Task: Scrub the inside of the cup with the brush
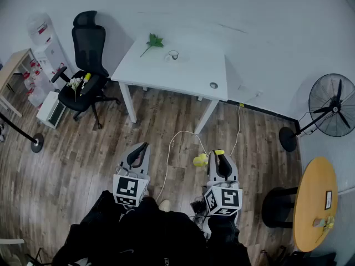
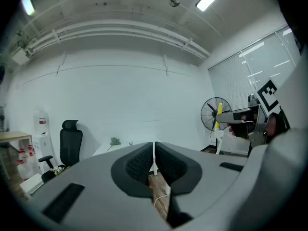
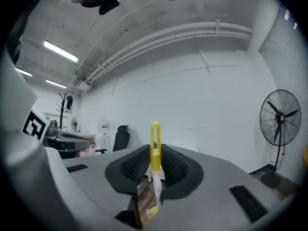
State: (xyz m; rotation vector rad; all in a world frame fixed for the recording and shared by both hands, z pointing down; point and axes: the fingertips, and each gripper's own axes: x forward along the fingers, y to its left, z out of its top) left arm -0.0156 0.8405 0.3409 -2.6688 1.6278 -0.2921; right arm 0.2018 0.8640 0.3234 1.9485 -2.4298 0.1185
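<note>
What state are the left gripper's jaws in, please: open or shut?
Shut and empty: the left gripper shows its black pads meeting along a thin seam in its own view, nothing between them.

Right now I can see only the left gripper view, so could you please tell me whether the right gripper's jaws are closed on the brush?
Observer: Yes. In the right gripper view, the right gripper is shut on the brush, with its pads on the yellow handle and the loop end up.
Operator: Thank you. Where does the cup stand?
Observer: In the head view, the cup stands on the white table across the room, beside a green leaf sprig.
Operator: Is anything lying on the way there?
Observer: A white cable loops over the wooden floor in front of the table.
</note>
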